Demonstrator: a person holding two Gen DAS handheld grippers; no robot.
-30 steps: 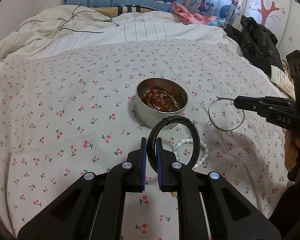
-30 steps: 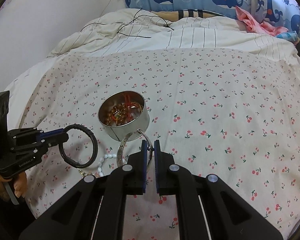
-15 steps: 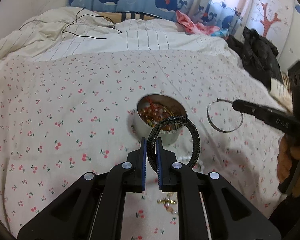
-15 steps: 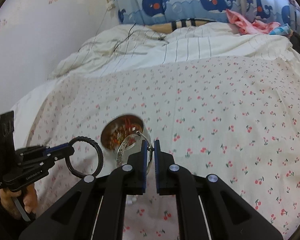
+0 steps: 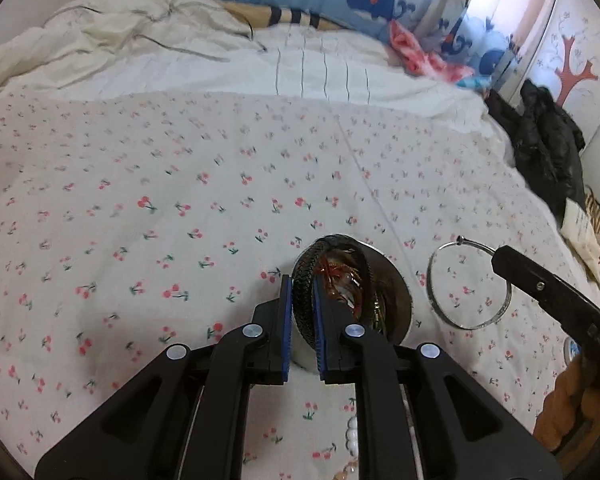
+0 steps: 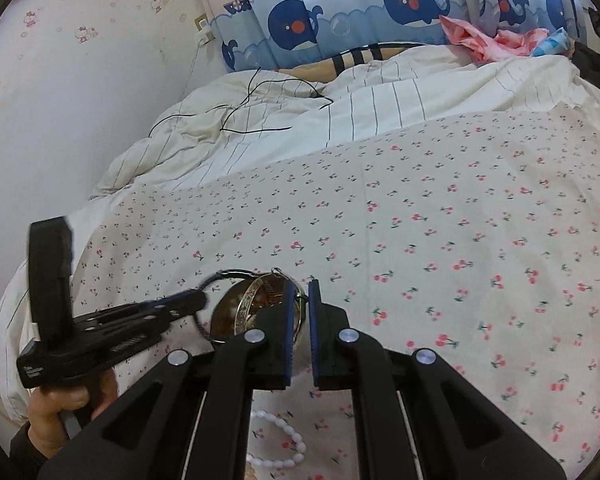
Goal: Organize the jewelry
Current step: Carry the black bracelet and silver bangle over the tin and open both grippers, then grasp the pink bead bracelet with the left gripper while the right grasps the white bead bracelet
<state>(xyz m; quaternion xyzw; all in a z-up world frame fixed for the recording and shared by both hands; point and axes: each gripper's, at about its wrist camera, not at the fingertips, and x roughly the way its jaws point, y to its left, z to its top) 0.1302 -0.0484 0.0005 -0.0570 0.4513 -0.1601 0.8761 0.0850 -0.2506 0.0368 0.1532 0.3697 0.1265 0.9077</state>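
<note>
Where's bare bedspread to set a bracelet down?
Free: the cherry-print bedspread left of and beyond the tin, up to the striped duvet. Crowded: near side of the tin, with the white bead bracelet and both claws.

The tin point(image 5: 396, 284) sits on the bedsheet point(image 5: 180, 208), with the bead bracelet point(image 6: 284, 436) lying just before it.
</note>
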